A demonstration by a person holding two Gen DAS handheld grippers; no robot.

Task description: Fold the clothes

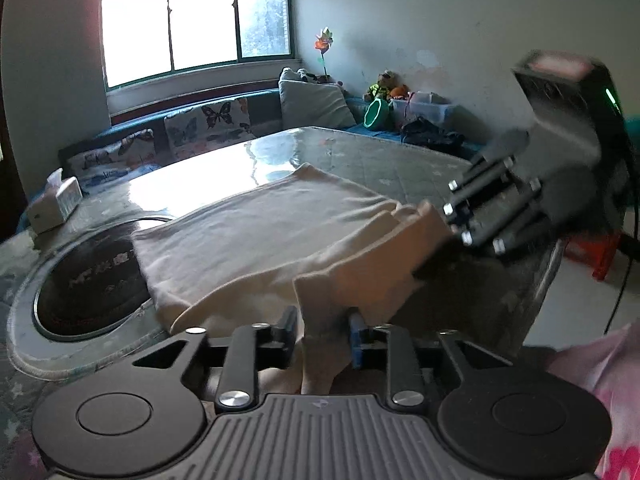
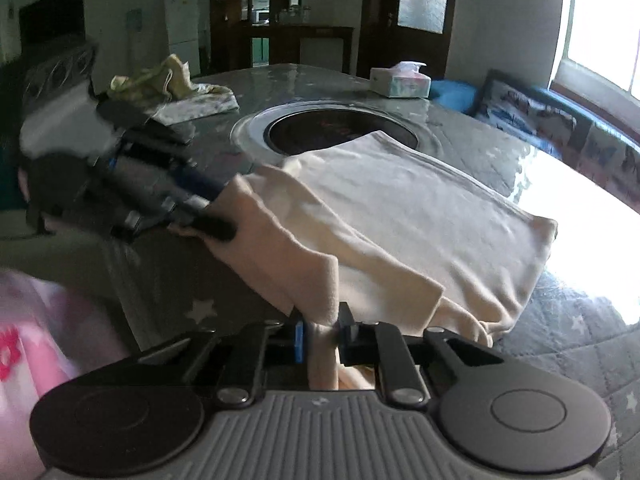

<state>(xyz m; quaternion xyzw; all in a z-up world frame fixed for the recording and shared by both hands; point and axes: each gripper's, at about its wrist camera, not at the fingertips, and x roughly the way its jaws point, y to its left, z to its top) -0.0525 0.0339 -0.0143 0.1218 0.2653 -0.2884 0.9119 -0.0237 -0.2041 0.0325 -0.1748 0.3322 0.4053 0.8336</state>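
Across the glossy bench (image 1: 360, 152), each gripper, left gripper (image 1: 323, 326) and right gripper (image 2: 322, 330), clamps the cream garment's (image 1: 260, 232) near edge, seemingly to fold it.

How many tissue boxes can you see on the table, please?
1. The white rectangular tissue box sits near the table's far edge, beyond the round dark recess; the left view shows the same box. Others may be out of view.

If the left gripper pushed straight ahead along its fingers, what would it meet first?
The cream garment itself: the left gripper already pinches its near edge, and the folded body lies directly ahead on the table.
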